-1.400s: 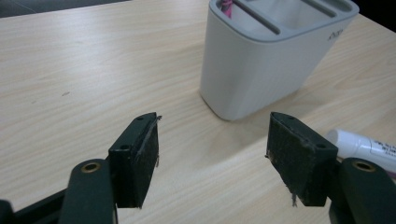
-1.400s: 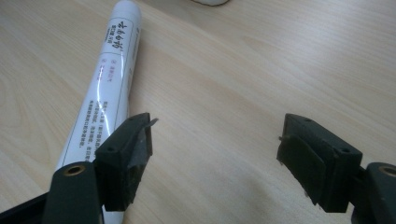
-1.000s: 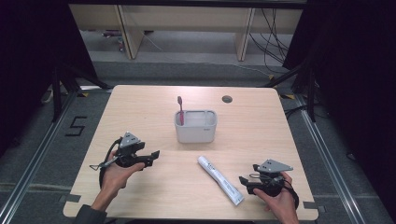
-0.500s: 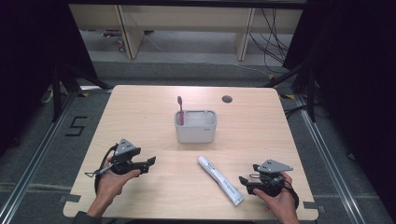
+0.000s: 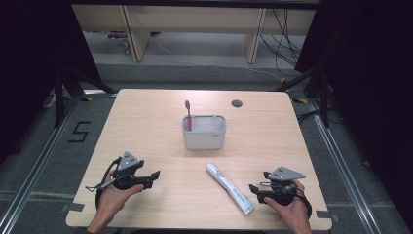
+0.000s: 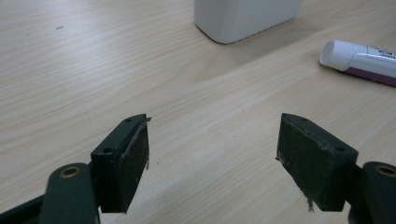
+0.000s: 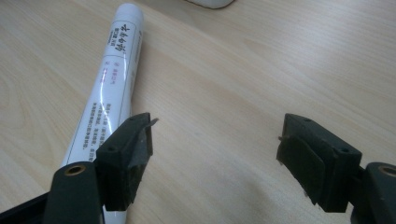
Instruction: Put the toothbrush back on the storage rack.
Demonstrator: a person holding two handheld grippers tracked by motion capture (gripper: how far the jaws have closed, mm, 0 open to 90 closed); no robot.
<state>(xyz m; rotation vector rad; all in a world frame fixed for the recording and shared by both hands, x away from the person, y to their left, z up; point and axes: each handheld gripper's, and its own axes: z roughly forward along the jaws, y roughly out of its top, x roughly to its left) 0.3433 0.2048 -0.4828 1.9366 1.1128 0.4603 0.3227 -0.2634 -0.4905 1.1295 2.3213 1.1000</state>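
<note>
From the high view, a light wooden table carries a white rectangular container near its middle, toward the far edge, with a red toothbrush standing upright at the container's left end. A white toothpaste tube lies flat and slanted between the container and the near edge, right of centre. The left gripper sits low over the near left part of the table, held by the left hand, jaws pointing toward the tube and well apart from it. The right gripper rests near the near right corner in the right hand, its jaws just beside the tube's lower end. In the left gripper view, the left gripper stands wide with bare wood between the jaws; the container is ahead and the tube's capped end is at the right. In the right gripper view, the right gripper is spread wide and grips nothing; the tube lies along the left jaw and passes behind it.
</note>
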